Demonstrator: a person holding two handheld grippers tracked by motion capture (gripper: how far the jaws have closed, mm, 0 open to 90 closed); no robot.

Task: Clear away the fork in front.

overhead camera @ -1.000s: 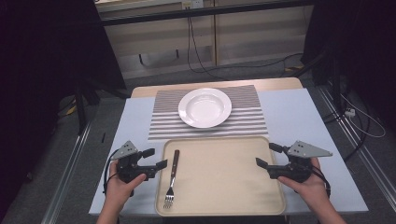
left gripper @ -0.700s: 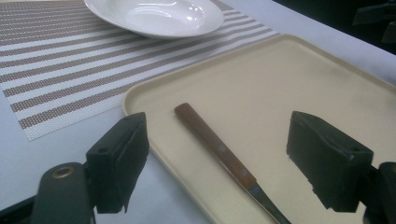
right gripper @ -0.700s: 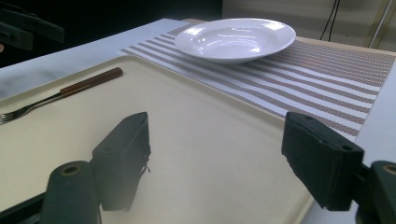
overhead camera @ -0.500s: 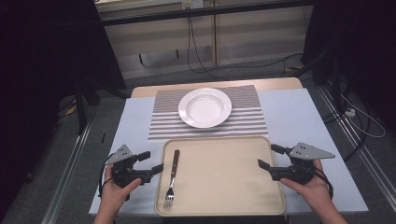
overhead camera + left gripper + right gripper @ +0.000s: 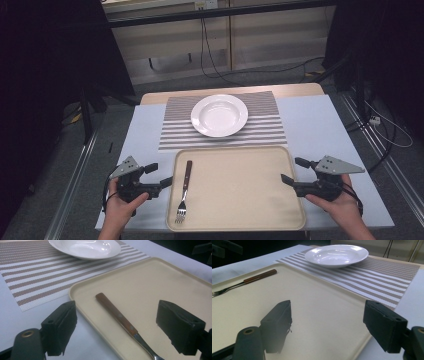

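Observation:
A beige tray (image 5: 240, 187) lies at the near edge of the table, with a wooden-handled fork (image 5: 183, 191) along its left side, tines toward me. My left gripper (image 5: 159, 175) is open just left of the tray; in the left gripper view its jaws straddle the tray's rim (image 5: 82, 306) and the fork (image 5: 120, 317). My right gripper (image 5: 291, 170) is open at the tray's right edge, jaws over the tray (image 5: 317, 307) with nothing between them. A white plate (image 5: 219, 115) rests on a striped placemat (image 5: 267, 125) behind the tray.
The table (image 5: 320, 125) has a pale blue top with bare room on both sides of the placemat. Beyond it are a dark floor, cables (image 5: 215, 60) and a low cabinet. Metal rails run along the floor on either side.
Both hands have drawn slightly back toward the near edge of the table. The grippers stay open and the fork, tray and plate have not moved.

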